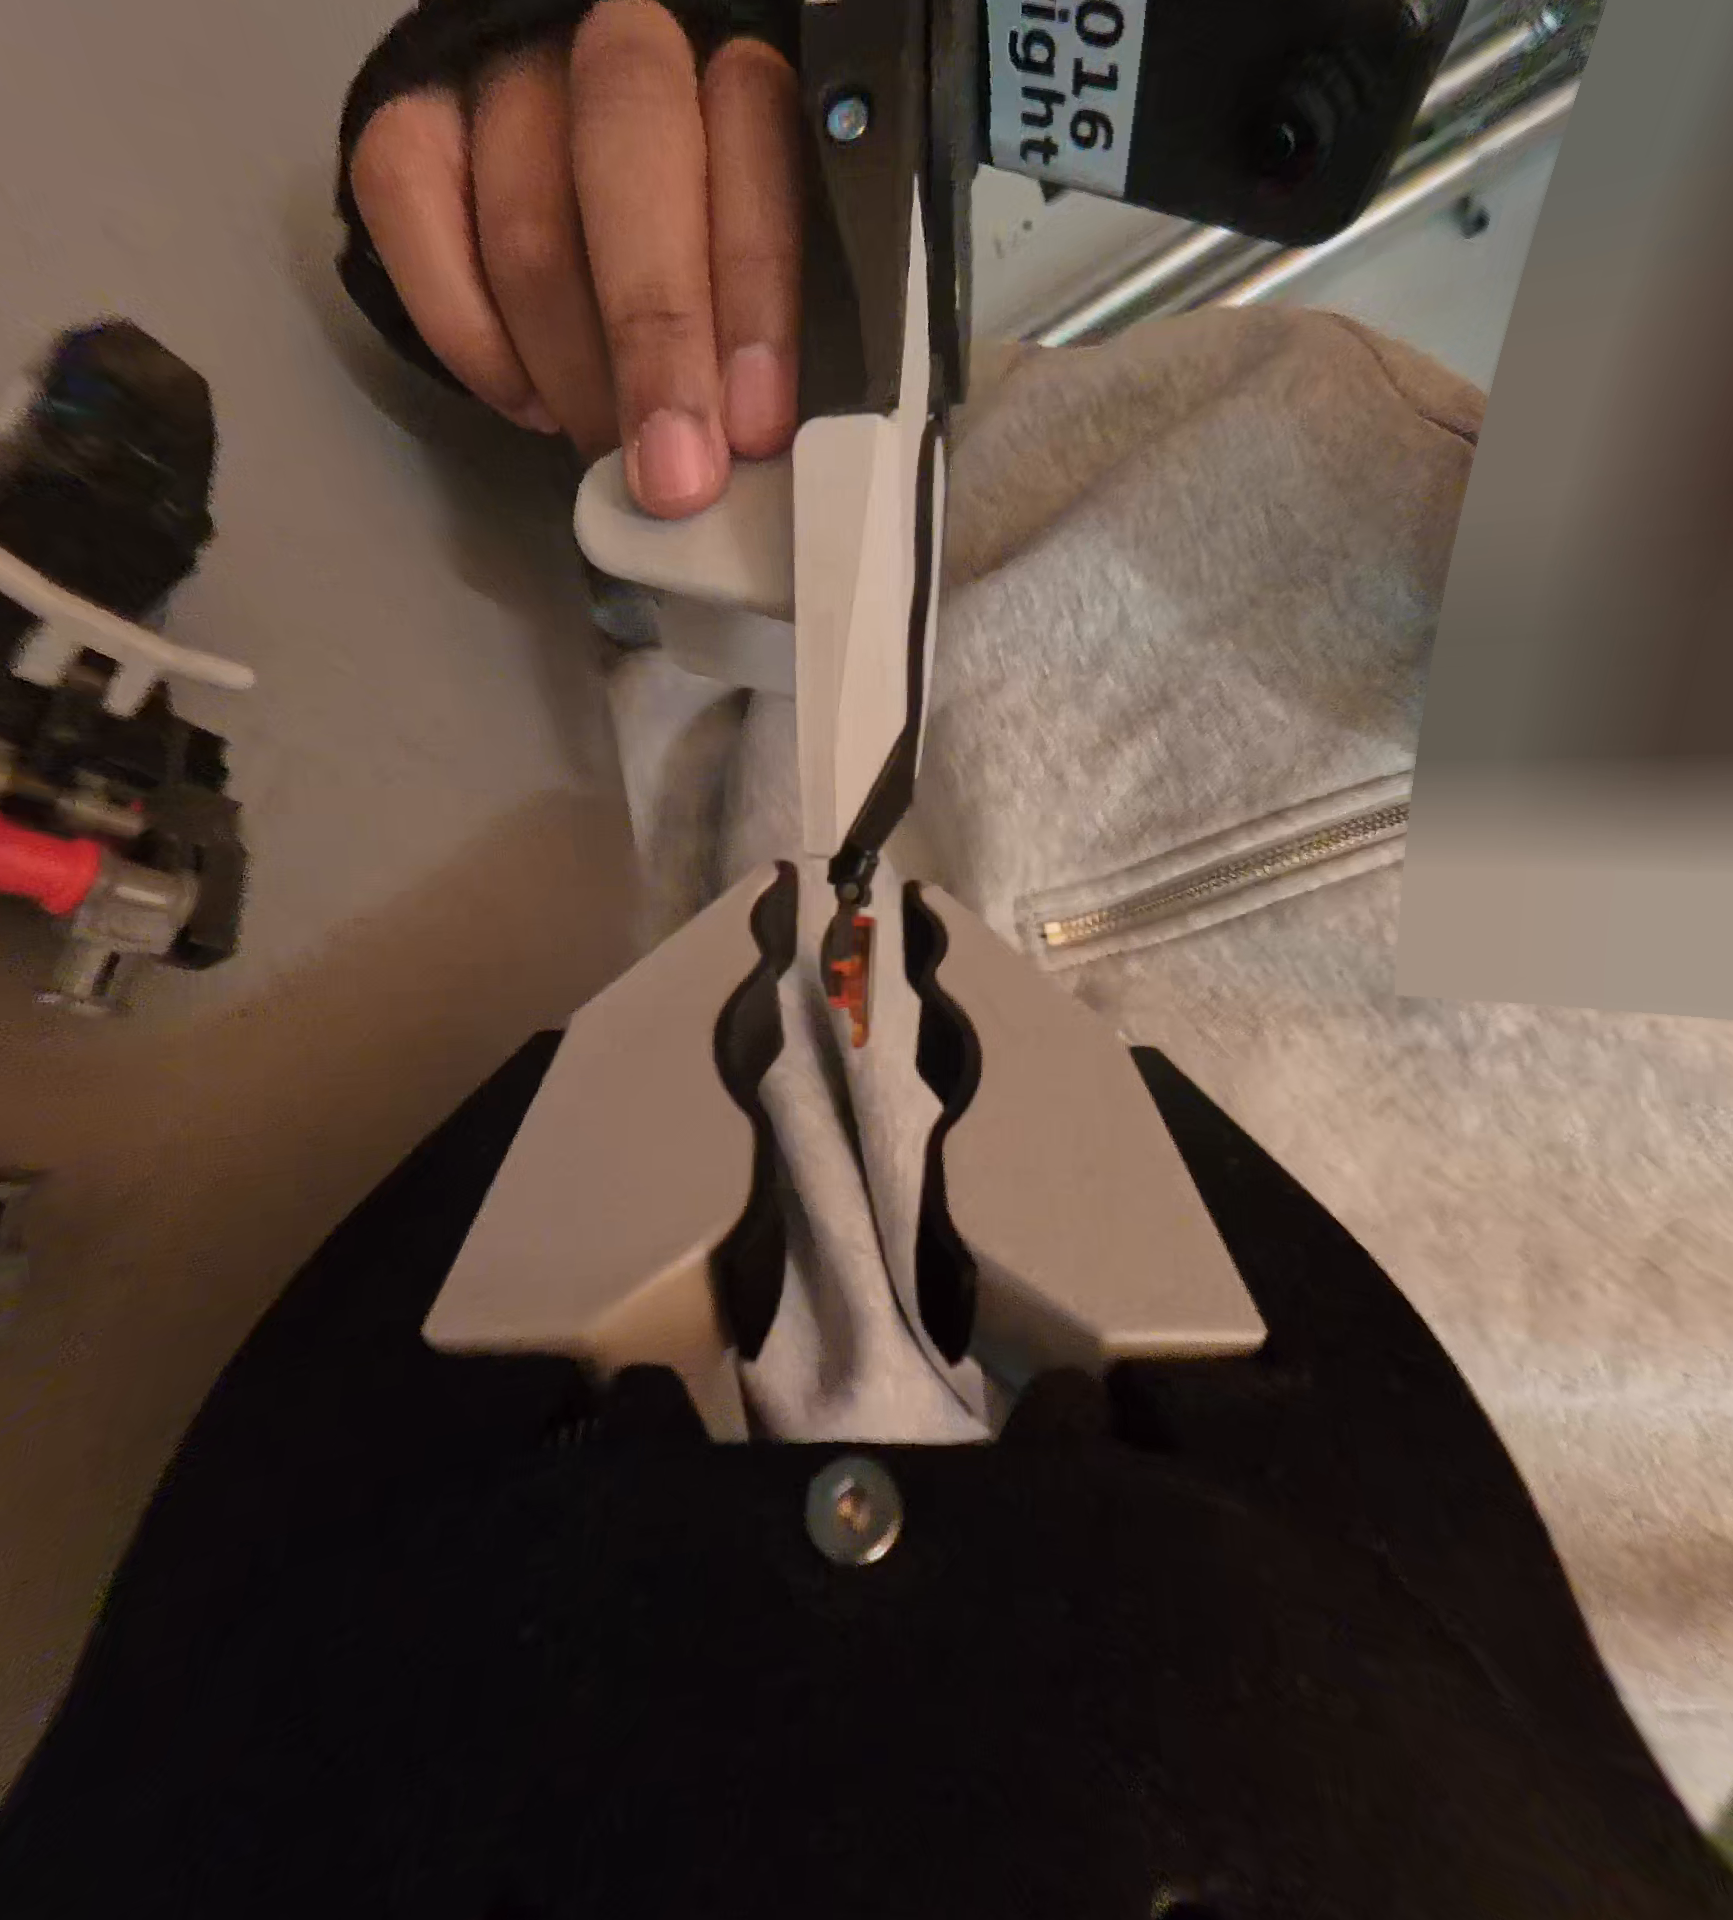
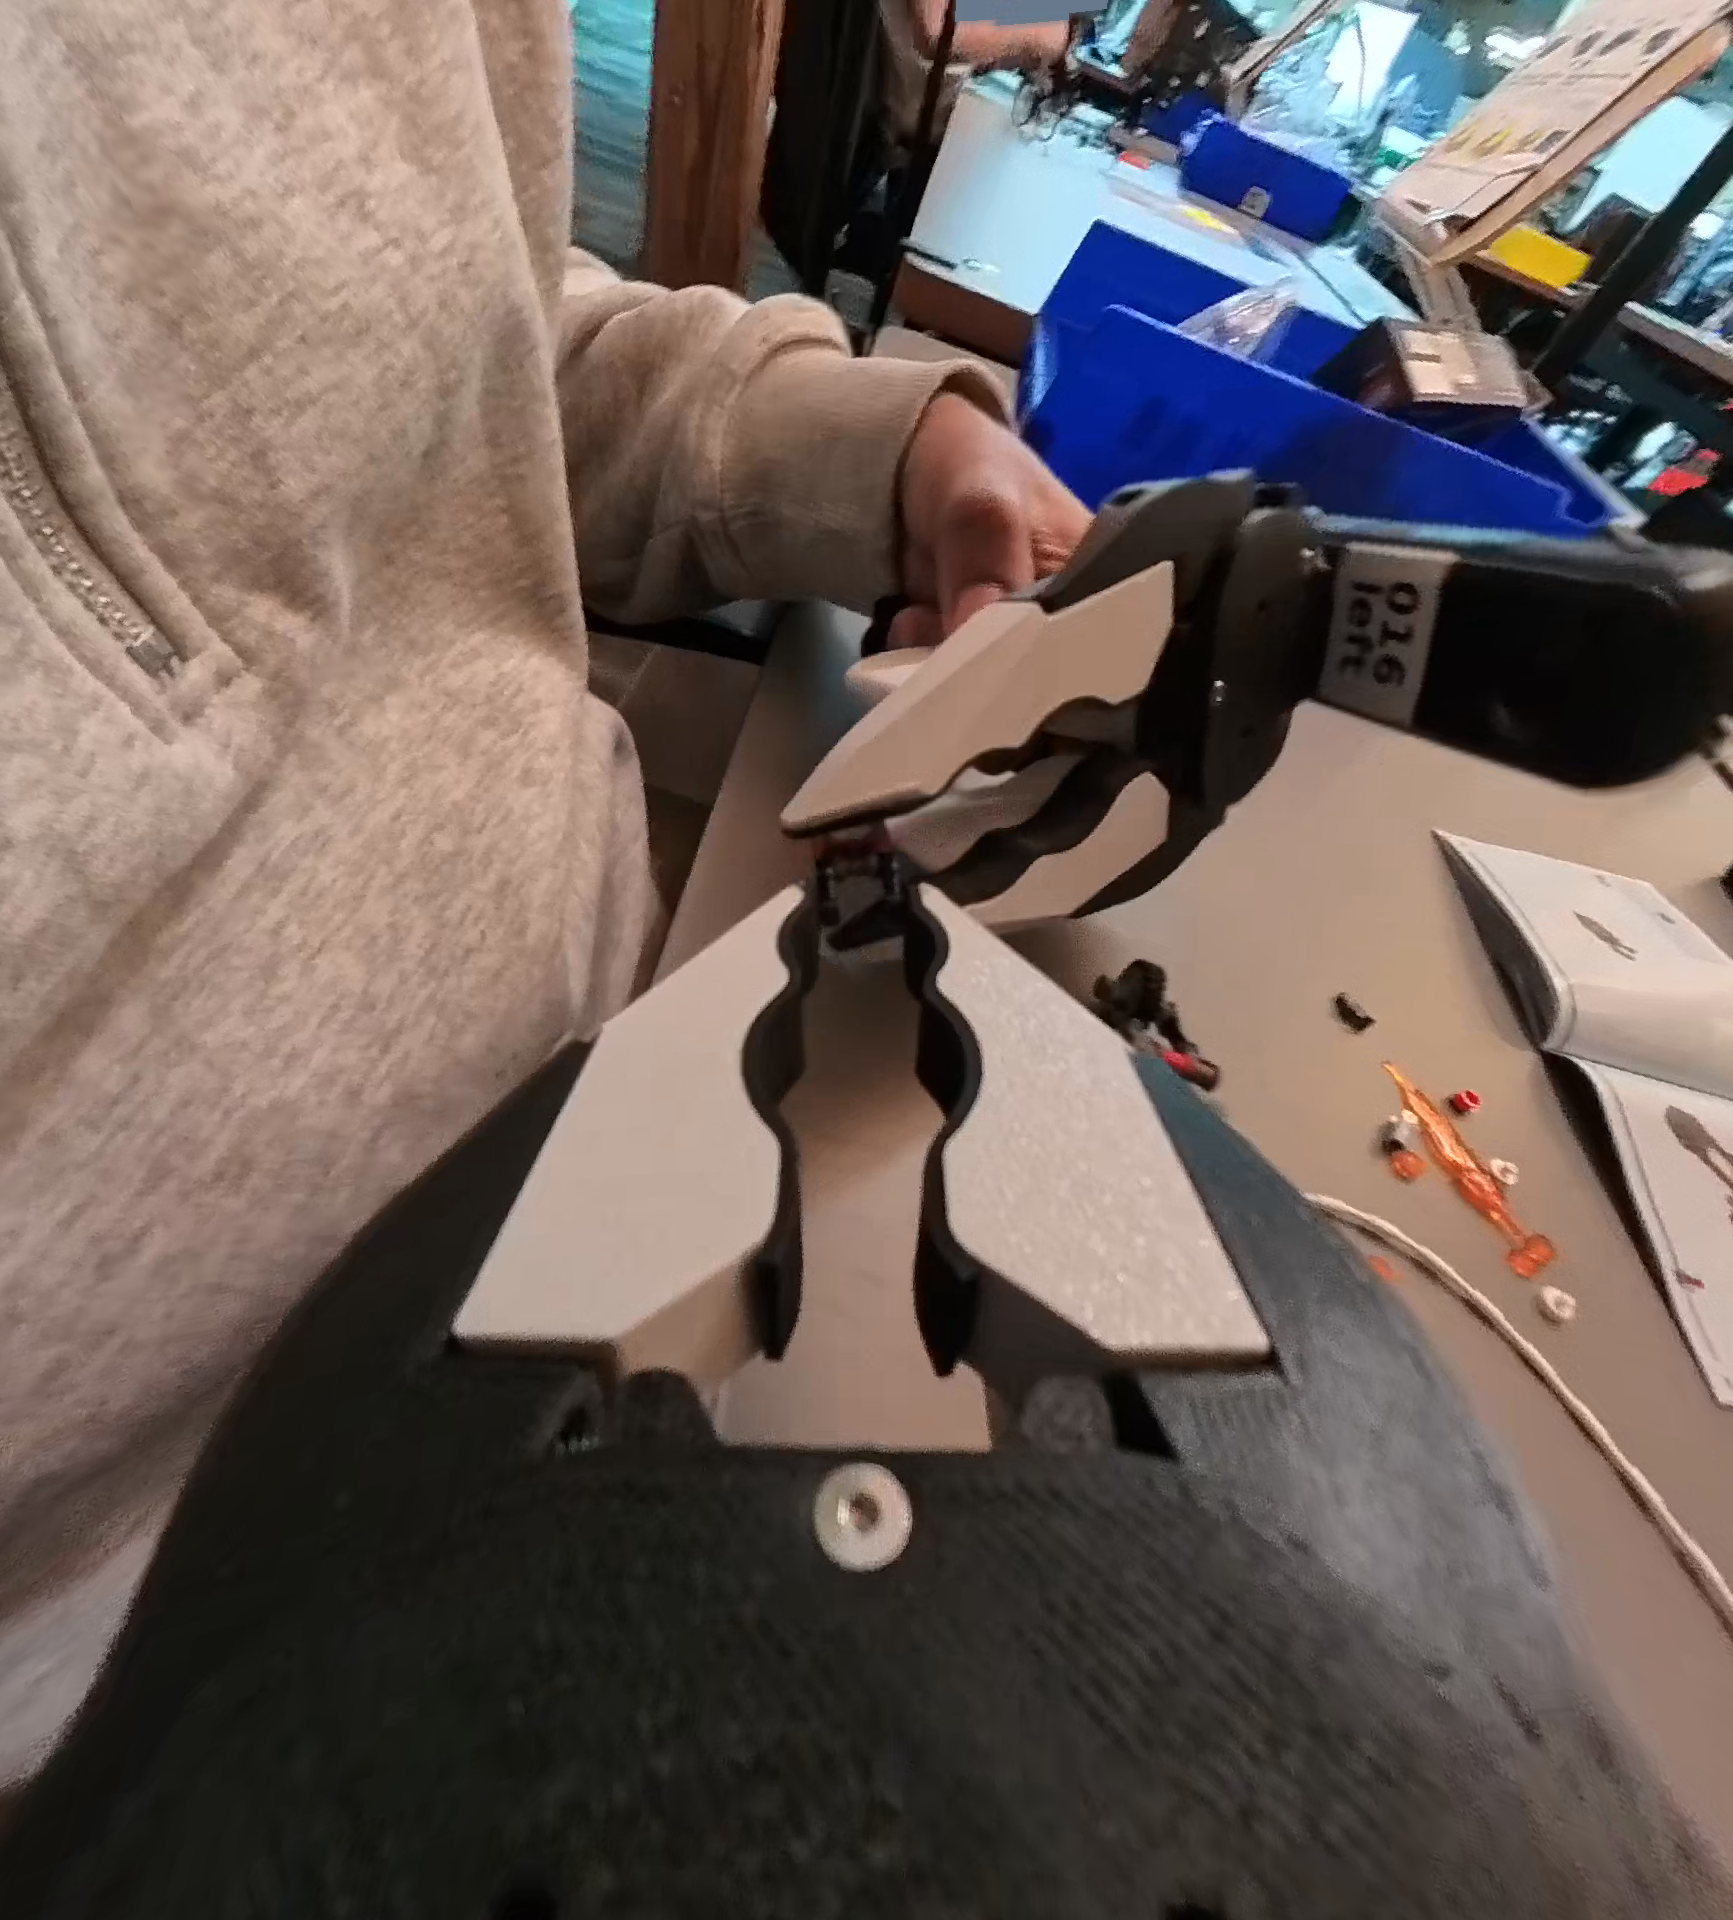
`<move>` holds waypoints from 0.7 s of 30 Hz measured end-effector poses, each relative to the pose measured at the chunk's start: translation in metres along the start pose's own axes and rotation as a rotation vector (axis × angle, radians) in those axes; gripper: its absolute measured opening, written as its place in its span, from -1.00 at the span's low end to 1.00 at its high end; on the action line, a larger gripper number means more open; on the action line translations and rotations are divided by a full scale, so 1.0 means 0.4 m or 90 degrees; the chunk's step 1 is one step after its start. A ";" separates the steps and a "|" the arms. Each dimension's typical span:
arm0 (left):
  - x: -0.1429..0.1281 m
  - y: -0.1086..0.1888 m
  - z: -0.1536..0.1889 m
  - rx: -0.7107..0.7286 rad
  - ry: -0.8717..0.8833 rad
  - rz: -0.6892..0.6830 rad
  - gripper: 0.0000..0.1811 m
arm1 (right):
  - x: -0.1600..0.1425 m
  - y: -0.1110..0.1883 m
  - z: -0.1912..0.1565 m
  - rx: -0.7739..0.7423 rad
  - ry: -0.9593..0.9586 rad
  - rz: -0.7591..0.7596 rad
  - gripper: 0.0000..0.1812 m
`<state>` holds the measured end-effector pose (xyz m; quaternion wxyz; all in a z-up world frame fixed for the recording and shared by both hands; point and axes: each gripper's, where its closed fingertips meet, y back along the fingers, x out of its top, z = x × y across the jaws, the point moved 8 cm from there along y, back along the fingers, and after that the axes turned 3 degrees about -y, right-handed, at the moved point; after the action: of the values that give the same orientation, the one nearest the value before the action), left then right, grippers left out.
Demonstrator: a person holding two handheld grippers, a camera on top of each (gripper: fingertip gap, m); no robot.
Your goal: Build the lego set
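Observation:
My right gripper (image 2: pixel 857 899) is shut on a small black and orange lego piece (image 2: pixel 857 920), held in the air in front of a person's grey hoodie. In the left wrist view the right gripper (image 1: pixel 846 857) comes down edge-on from above, and the piece (image 1: pixel 851 961) hangs between my left fingers. My left gripper (image 1: pixel 849 894) stands narrowly open around the piece, with a gap on each side. It also shows in the right wrist view (image 2: pixel 846 831), reaching in from the right to meet the piece tip to tip.
A black, grey and red lego assembly (image 1: pixel 62 748) lies on the table at the left. Loose orange and white pieces (image 2: pixel 1444 1153), a small black assembly (image 2: pixel 1148 1003), an open instruction booklet (image 2: pixel 1672 1039) and a white cord (image 2: pixel 1568 1455) lie on the table. Blue bins (image 2: pixel 1257 416) stand behind. Left and right tips are no more than a few centimetres apart.

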<state>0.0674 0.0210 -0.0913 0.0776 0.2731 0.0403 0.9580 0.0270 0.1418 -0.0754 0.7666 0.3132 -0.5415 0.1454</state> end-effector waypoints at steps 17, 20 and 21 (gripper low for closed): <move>0.064 0.052 0.047 0.383 -0.398 0.147 -0.75 | -0.012 0.057 0.094 -0.124 -0.177 0.073 -0.85; 0.063 0.045 0.045 0.397 -0.410 0.137 -0.83 | -0.015 0.052 0.096 -0.134 -0.181 0.053 -0.85; 0.063 0.045 0.044 0.406 -0.414 0.136 -0.83 | -0.016 0.051 0.097 -0.138 -0.181 0.049 -0.86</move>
<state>0.0534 0.0080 -0.0611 -0.1007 0.5721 0.2779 0.7650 -0.0157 0.1334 -0.0663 0.7052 0.2249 -0.6687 0.0698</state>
